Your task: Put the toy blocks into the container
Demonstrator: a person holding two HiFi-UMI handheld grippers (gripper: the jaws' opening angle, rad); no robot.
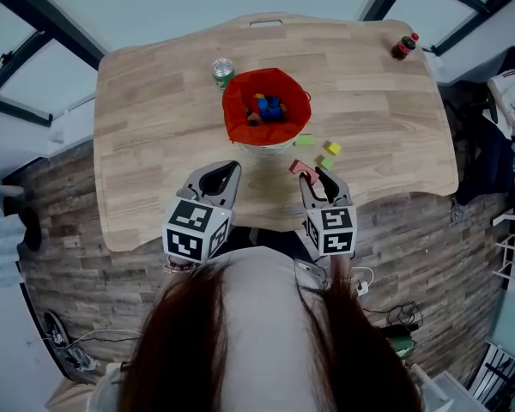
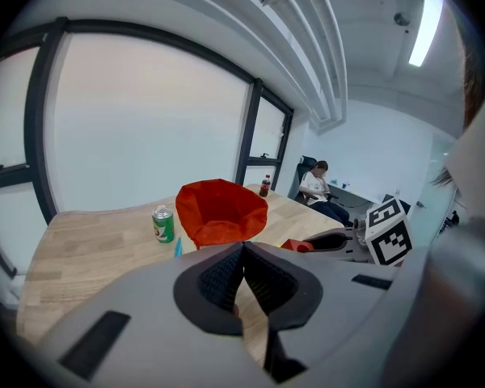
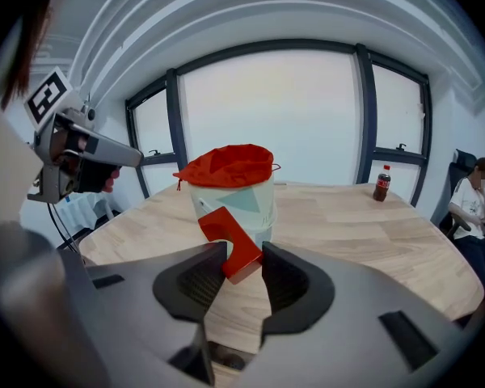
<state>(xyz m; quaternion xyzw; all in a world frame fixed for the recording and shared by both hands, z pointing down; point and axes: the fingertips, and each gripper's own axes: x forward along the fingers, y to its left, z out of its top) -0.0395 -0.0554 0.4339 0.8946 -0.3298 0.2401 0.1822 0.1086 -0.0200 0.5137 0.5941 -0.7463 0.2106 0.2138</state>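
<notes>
Over the bench's near edge, we are holding both claws tilted down: right claw pinching a red block, left claw pressed together; only the head view is showing blocks inside the container.

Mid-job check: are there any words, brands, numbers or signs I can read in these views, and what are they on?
No text can be read in any view.
On the can: green label, print too small to read.
On the bottle: red label, too small to read.
On the marker cubes: black-and-white square codes, no letters.
On the bucket: a teal triangle, no words visible.
</notes>
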